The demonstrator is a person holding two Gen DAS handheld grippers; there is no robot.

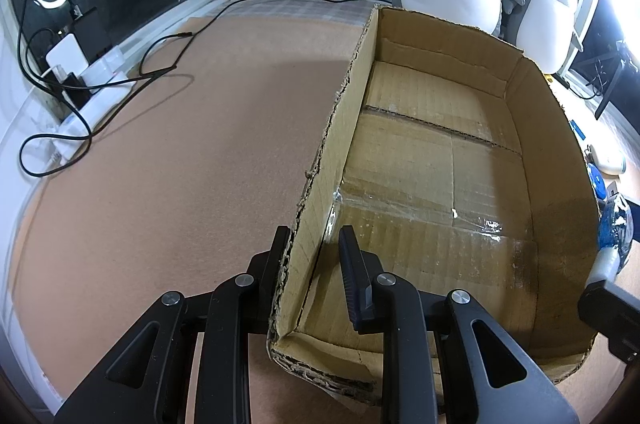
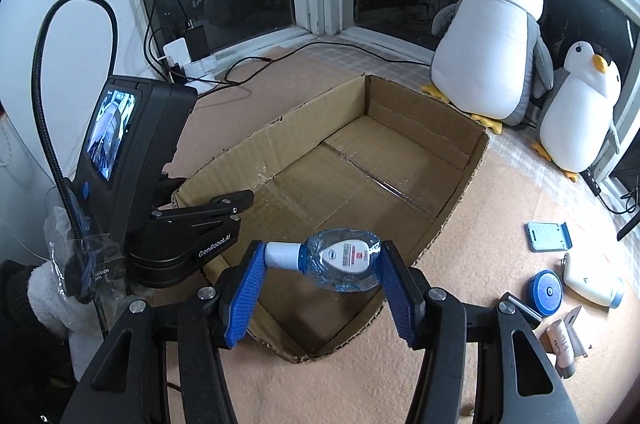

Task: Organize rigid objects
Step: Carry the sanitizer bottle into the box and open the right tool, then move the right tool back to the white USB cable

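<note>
An open cardboard box lies on the tan mat, with nothing inside it. My left gripper straddles the box's left wall near the front corner, one finger outside and one inside, shut on the cardboard; the right wrist view shows this gripper at the box's left rim. My right gripper is shut on a clear blue bottle with a white cap. It holds the bottle sideways above the box's near corner. From the left wrist view the bottle shows just beyond the box's right wall.
Two plush penguins stand behind the box by the window. On the mat to the right lie a blue case, a blue round disc, a white device and a small tube. Cables and chargers sit at the far left.
</note>
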